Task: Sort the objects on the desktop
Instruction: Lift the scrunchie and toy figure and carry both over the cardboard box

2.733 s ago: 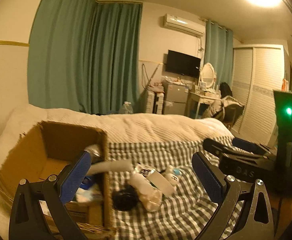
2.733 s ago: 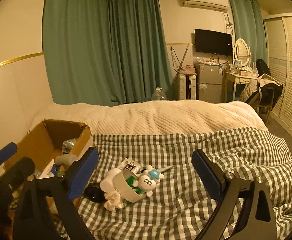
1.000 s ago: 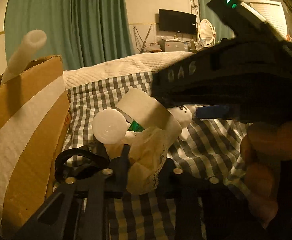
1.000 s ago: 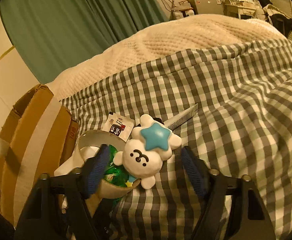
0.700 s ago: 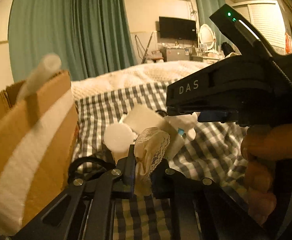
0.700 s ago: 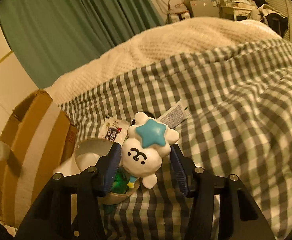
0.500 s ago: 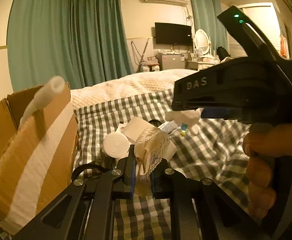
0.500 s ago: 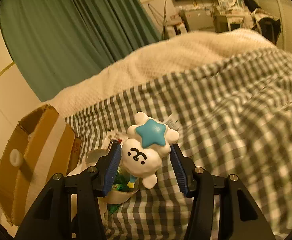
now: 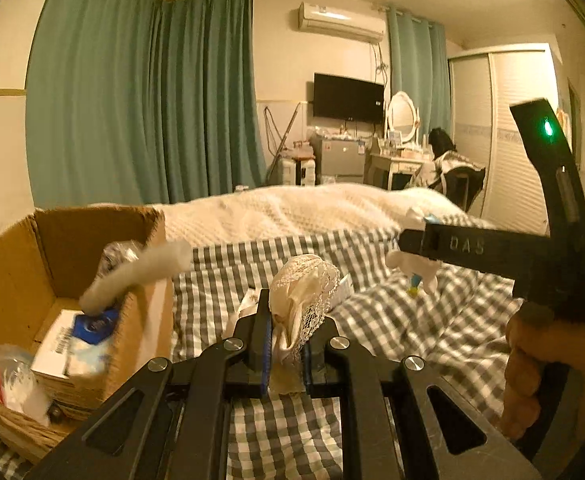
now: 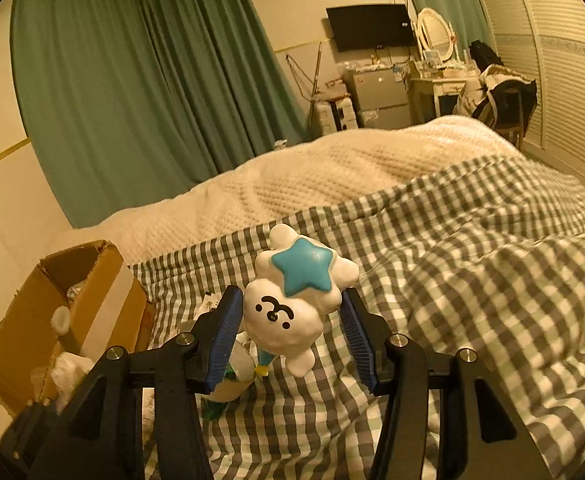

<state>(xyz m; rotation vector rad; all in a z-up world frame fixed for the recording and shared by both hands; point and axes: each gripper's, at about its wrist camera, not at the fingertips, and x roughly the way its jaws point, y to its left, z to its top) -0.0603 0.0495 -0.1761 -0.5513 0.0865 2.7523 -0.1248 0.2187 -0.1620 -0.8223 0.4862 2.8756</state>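
My left gripper (image 9: 285,322) is shut on a cream lace cloth bundle (image 9: 306,298) and holds it above the checked bedspread (image 9: 392,320). My right gripper (image 10: 290,322) is shut on a white cloud toy with a blue star (image 10: 292,300), lifted off the bed. That toy (image 9: 414,270) and the right gripper body (image 9: 492,252) also show at the right of the left wrist view. An open cardboard box (image 9: 20,280) stands at the left, with a white foam tube (image 9: 132,276) sticking out of it. The box (image 10: 72,320) also shows in the right wrist view.
The box holds a blue-and-white carton (image 9: 72,340) and other items. A white cup with green contents (image 10: 228,380) lies on the checked cloth below my right gripper. A cream knitted blanket (image 10: 332,172) covers the far bed. Curtains, dresser and wardrobe stand behind.
Both grippers have risen from the bed with their loads. The lace bundle and the cloud toy are higher, and the box interior has come into view.
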